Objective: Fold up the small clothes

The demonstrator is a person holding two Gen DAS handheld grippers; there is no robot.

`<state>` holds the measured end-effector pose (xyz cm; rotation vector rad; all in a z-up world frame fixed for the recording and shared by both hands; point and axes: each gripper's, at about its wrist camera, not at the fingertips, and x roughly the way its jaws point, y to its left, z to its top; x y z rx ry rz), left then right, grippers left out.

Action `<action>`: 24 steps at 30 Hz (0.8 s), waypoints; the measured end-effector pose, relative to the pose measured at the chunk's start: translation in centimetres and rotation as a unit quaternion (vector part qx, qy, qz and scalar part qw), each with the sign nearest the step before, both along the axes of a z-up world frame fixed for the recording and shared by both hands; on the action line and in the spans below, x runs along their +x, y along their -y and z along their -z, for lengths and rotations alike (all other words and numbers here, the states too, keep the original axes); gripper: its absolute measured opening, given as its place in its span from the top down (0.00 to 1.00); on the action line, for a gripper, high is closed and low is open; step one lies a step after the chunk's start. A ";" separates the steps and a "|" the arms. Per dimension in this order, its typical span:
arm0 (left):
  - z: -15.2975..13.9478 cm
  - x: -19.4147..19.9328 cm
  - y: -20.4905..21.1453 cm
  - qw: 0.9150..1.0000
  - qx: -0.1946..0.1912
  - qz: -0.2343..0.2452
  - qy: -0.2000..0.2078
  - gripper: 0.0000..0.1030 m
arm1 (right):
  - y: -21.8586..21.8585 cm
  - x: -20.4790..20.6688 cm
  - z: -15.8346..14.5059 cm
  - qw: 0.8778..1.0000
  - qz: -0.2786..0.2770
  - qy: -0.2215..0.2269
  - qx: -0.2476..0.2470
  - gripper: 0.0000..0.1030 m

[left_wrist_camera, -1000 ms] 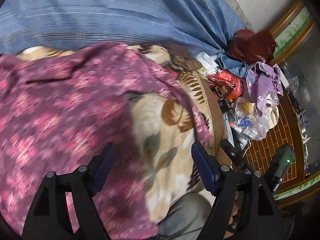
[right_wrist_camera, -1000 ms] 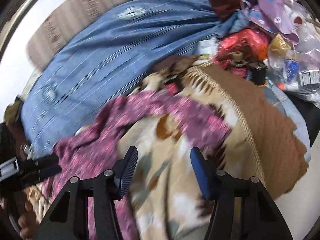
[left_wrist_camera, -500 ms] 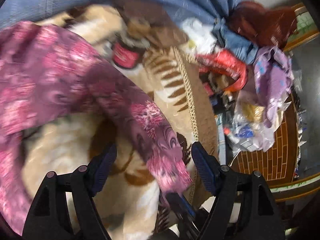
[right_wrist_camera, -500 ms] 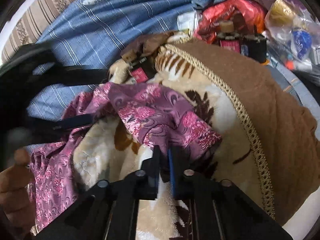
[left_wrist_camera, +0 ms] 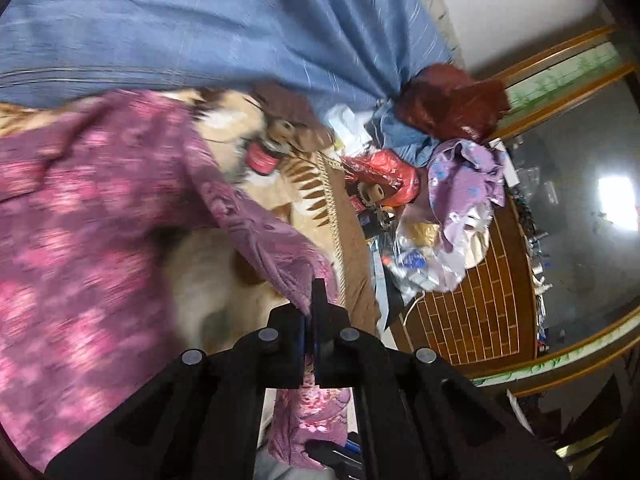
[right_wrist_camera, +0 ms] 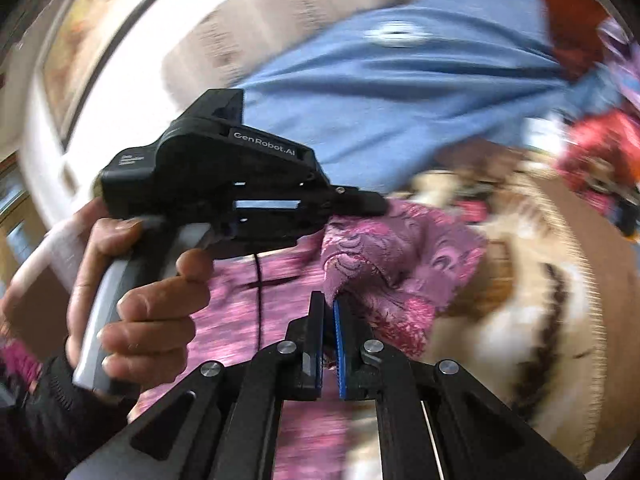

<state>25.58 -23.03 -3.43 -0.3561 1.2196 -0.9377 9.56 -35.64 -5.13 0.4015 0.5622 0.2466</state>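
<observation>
A pink-purple floral garment (left_wrist_camera: 80,240) lies over a beige and brown blanket (left_wrist_camera: 312,200). My left gripper (left_wrist_camera: 310,304) is shut on an edge of the garment, which hangs below the jaws. In the right wrist view the garment (right_wrist_camera: 400,248) is bunched up, and my right gripper (right_wrist_camera: 329,308) is shut on a fold of it. The left gripper body (right_wrist_camera: 224,176), held in a hand, sits just left of and above the right one, its tip in the same cloth.
A blue striped sheet (left_wrist_camera: 200,28) covers the bed behind. At the right lies a heap: dark red cloth (left_wrist_camera: 448,100), red plastic bag (left_wrist_camera: 384,176), lilac garment (left_wrist_camera: 464,176), clear bags (left_wrist_camera: 424,264). A small red-labelled bottle (left_wrist_camera: 262,158) lies on the blanket. A wooden bed frame (left_wrist_camera: 480,312) borders the right.
The left gripper has closed on the garment's edge; it was open before. The right gripper stays shut on the garment and both have lifted it, close together.
</observation>
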 end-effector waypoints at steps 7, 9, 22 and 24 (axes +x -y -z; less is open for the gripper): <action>9.1 -0.2 -15.2 0.994 0.027 -0.090 -0.048 0.96 | -14.2 2.9 5.7 0.985 -0.134 -0.104 0.031 0.96; 12.2 0.0 -17.6 0.990 0.047 -0.118 -0.067 0.88 | -17.0 3.7 8.6 0.979 -0.148 -0.137 0.038 0.89; 15.5 -7.3 -21.0 0.991 0.009 -0.132 -0.002 0.37 | -10.3 7.7 1.7 0.988 -0.053 -0.143 -0.027 0.36; 15.2 -7.2 -19.9 0.991 0.030 -0.127 0.021 0.38 | -9.9 12.8 0.4 0.987 -0.036 -0.146 -0.056 0.36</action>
